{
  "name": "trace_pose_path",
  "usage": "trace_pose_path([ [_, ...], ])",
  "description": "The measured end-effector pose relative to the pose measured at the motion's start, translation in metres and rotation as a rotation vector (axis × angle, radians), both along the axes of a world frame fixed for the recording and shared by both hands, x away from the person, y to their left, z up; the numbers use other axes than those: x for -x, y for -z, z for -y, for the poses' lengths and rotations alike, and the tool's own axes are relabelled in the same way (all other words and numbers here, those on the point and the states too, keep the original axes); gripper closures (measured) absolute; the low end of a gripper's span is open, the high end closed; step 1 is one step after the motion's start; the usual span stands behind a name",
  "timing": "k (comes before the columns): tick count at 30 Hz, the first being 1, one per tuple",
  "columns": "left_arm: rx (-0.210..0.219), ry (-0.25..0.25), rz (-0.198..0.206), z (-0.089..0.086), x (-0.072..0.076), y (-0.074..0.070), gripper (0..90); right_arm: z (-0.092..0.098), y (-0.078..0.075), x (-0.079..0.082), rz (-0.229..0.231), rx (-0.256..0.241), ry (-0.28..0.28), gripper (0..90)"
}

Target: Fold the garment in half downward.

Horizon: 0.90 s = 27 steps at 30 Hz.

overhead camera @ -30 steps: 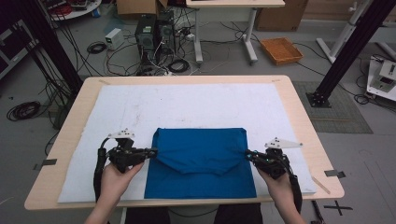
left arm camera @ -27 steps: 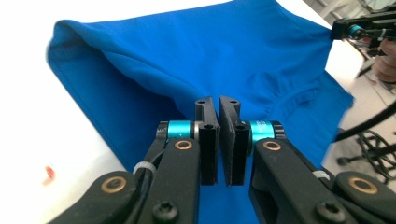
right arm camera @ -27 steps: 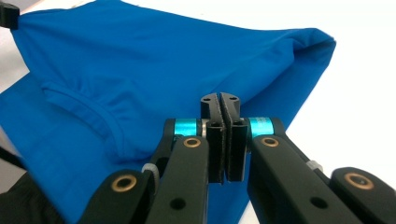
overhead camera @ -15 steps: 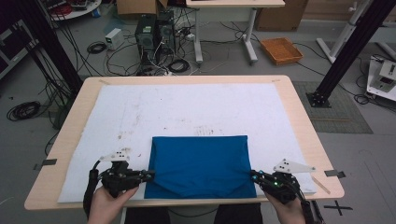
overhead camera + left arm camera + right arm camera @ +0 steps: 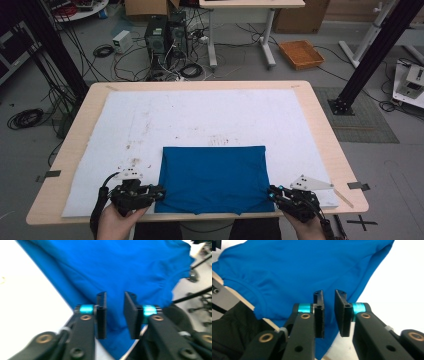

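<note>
Your blue cloth [image 5: 214, 179] lies folded into a near-square slab on the white mat [image 5: 200, 120] that covers the pale wooden counter [image 5: 320, 130], at the mat's near edge and a little right of its middle. The fabric looks smooth and slightly glossy, a thin knit with soft creases; its far edge is straight, while its near edge sags in a shallow curve over the mat's rim toward you.

Your left gripper [image 5: 159, 192] sits at the cloth's near-left corner, touching its side edge. In the left gripper view, that gripper [image 5: 115, 315] has its flat black jaws parted with a clear gap between them, released, and blue fabric shows through the gap below them. A rounded hem of the cloth bunches at the far side there.

Your right gripper [image 5: 273, 192] sits at the cloth's near-right corner, just against its edge. In the right gripper view, that gripper [image 5: 329, 313] also stands released, with its ribbed rectangular jaws apart and nothing pinched; the cloth [image 5: 307, 275] spreads under and beyond them, with a stitched curved hem gathered at its left.

The mat is matte, marked with brownish smudges beyond the cloth's far edge. A grey three-cornered plate [image 5: 311, 182] juts from the right gripper beside the cloth's right side.
</note>
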<state>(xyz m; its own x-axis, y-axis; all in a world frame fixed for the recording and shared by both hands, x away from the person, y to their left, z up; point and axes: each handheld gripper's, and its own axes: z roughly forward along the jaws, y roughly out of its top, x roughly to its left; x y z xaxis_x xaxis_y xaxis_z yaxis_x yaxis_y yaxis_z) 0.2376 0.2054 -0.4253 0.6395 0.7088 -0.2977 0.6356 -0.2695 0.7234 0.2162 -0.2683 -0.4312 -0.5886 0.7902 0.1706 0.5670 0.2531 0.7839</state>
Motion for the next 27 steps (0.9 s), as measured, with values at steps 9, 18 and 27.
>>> trace_pose_path([
  [9, -0.019, -0.136, 0.152, -0.002, -0.046, -0.014, 56.7, 0.009, -0.014, -0.059, 0.063, -0.010, 0.144, 60.3],
  [18, -0.044, -0.250, 0.123, 0.004, -0.119, 0.004, 54.5, 0.003, -0.004, -0.125, 0.028, -0.048, 0.216, 56.7],
  [27, -0.090, -0.274, 0.048, 0.007, -0.136, 0.021, 57.8, -0.001, 0.017, -0.160, -0.127, -0.051, 0.262, 59.4],
])
